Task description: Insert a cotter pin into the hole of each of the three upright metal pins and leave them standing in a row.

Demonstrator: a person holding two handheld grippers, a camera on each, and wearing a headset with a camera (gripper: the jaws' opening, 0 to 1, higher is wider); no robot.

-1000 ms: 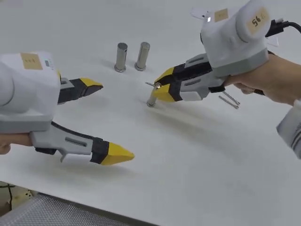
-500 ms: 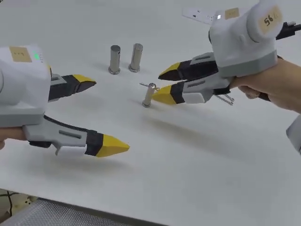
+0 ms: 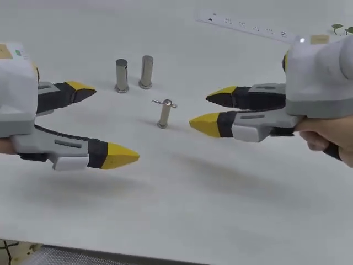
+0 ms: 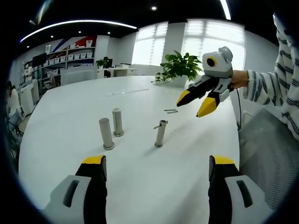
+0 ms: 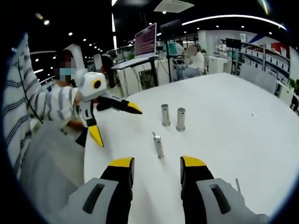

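The right yellow-tipped gripper (image 3: 199, 110) is drawing back part-open and empty, leaving the thin wire cotter pin (image 3: 164, 102) seated through the short upright grey metal pin (image 3: 164, 115) just ahead of its tips, while two bare pins (image 3: 122, 75) farther beyond are awaiting theirs and the left gripper (image 3: 116, 123) is hanging wide open, empty.

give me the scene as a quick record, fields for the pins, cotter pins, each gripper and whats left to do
done: front metal pin upright, cotter pin through its hole
not done: bare pin and second bare pin, upright, side by side
spares: spare cotter pins loose on the table
left hand-held gripper: open, empty
right hand-held gripper: open, empty, beside the front metal pin, not touching
remaining: two pins need cotter pins
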